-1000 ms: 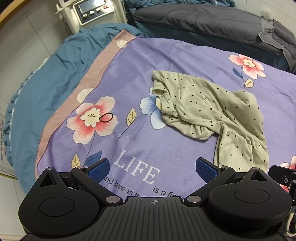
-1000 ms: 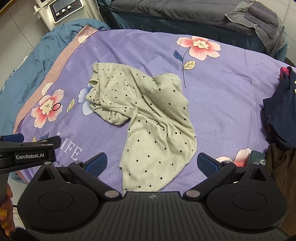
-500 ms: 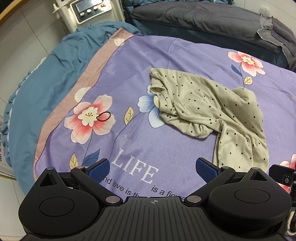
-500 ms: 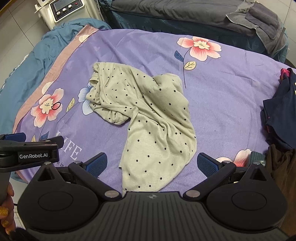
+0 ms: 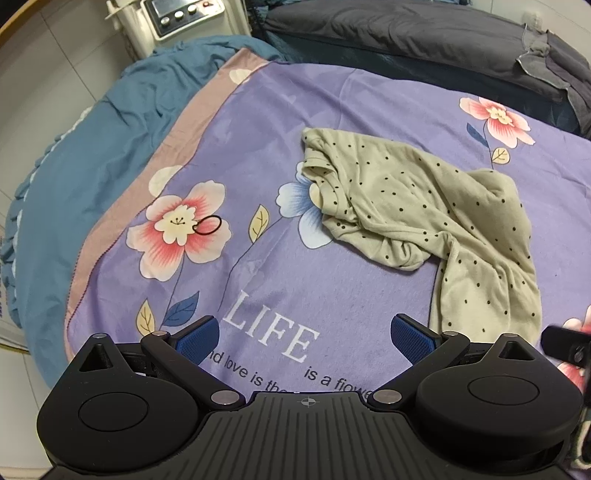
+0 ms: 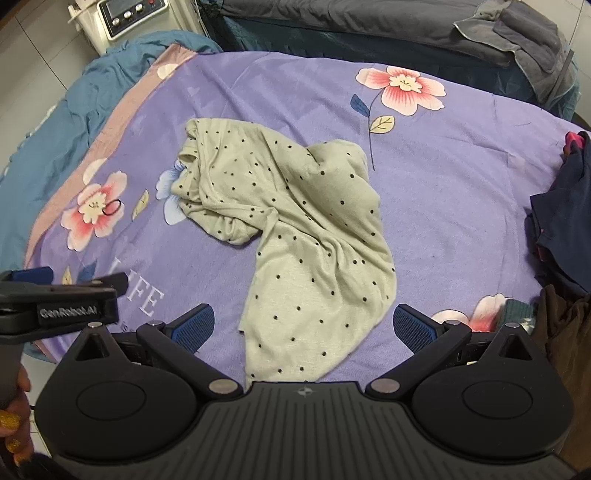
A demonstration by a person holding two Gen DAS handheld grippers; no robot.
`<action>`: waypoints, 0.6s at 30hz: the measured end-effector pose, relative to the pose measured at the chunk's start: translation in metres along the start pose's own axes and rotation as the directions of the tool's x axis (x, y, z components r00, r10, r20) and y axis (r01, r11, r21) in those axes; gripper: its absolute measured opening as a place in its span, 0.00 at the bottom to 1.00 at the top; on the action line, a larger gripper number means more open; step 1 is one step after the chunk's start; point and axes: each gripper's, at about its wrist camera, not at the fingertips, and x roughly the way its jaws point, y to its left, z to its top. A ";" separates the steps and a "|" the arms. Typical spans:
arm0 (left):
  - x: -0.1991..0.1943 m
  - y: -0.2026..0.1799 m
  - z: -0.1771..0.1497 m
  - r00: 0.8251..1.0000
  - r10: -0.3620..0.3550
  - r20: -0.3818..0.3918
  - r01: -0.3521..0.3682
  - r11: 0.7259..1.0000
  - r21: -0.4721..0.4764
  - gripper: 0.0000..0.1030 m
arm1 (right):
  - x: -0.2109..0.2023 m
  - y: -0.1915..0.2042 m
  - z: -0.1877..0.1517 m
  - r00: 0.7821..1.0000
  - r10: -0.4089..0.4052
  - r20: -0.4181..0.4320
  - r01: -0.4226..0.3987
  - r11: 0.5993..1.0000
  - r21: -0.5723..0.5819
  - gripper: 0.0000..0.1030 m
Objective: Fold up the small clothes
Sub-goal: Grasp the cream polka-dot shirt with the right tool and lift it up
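A pale green garment with black dots (image 6: 295,229) lies crumpled on the purple flowered bedsheet (image 6: 443,192). In the left wrist view the garment (image 5: 424,221) is ahead and to the right. My left gripper (image 5: 306,336) is open and empty, above the "LIFE" print near the front edge. My right gripper (image 6: 303,325) is open and empty, just above the garment's near hem. The left gripper also shows in the right wrist view (image 6: 55,295) at the left edge.
A black hair tie (image 5: 207,225) lies on a pink flower print. Dark clothes (image 6: 565,229) are piled at the right edge. A dark grey bed (image 5: 424,33) and a white machine (image 5: 177,18) stand behind. Blue bedding (image 5: 92,140) hangs on the left.
Both grippers have barely shifted; the view has drifted slightly. The garment has not moved and both jaws stay open.
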 end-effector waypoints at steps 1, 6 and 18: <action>0.002 0.000 0.000 1.000 0.007 0.008 -0.007 1.000 0.008 1.00 | -0.001 0.000 0.001 1.000 0.016 0.023 -0.016 1.000 -0.001 1.00; 0.008 0.015 -0.001 0.994 0.054 0.096 -0.058 0.998 0.038 1.00 | 0.014 0.018 0.006 0.994 0.087 0.065 -0.078 0.989 -0.122 0.99; 0.037 0.114 -0.037 0.984 0.171 0.052 -0.171 0.985 -0.018 1.00 | 0.145 0.127 0.081 0.960 0.278 0.037 -0.250 0.907 -0.338 0.70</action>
